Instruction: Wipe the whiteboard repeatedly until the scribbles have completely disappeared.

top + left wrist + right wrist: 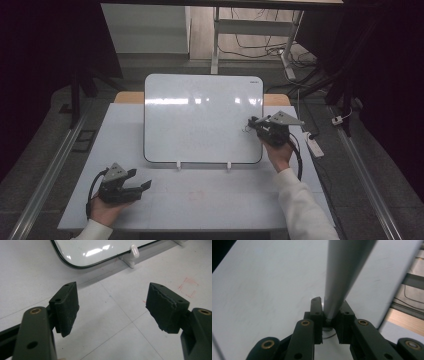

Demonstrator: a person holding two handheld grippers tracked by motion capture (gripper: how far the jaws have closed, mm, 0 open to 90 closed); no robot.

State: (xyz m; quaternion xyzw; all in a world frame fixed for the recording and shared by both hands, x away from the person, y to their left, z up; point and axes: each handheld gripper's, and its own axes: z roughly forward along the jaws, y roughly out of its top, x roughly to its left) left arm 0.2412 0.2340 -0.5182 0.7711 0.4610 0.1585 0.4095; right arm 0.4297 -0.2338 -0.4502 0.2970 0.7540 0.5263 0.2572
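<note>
A white table stood on a grey floor, with metal rails running along both sides. Beyond it a wooden tabletop edge showed. Farther back stood a white desk frame over loose black cables. A white power strip lay at the right. The room's sides were dark.
</note>
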